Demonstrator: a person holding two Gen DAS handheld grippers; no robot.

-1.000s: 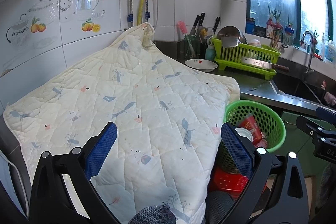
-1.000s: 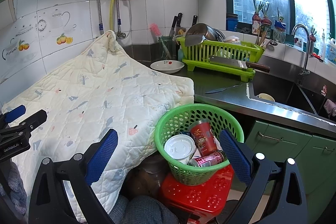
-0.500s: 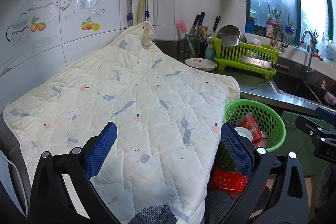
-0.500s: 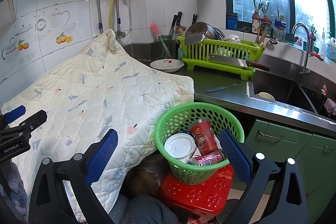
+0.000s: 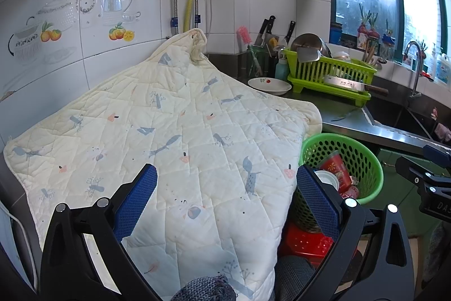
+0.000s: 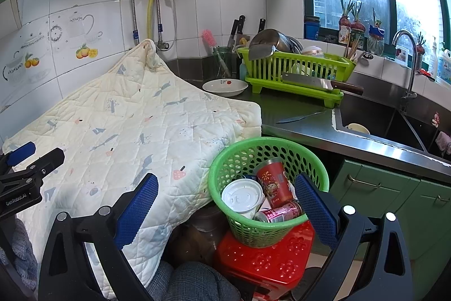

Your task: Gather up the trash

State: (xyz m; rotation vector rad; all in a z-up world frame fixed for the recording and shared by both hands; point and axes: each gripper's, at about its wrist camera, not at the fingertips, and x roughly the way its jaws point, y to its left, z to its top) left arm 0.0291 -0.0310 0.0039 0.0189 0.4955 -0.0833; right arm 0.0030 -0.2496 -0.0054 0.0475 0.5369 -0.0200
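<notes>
We see a quilted cloth (image 5: 180, 137) draped over the tabletop, hiding what lies beneath; just right of it a green basket (image 6: 245, 157) on a red stool (image 6: 265, 258) holds a red cup (image 6: 274, 182), white lid (image 6: 242, 195) and can (image 6: 279, 212); our left gripper (image 5: 225, 202) and right gripper (image 6: 225, 205) hover with jaws spread wide, empty

Before me, a dark steel table (image 6: 304, 126) carries a cream quilted cover (image 6: 135, 126), a white dish (image 6: 225, 86), a green dish rack (image 6: 296, 72) and a loose knife (image 6: 298, 118). A red stool (image 6: 265, 258) holds a green basket (image 6: 239, 160).
</notes>
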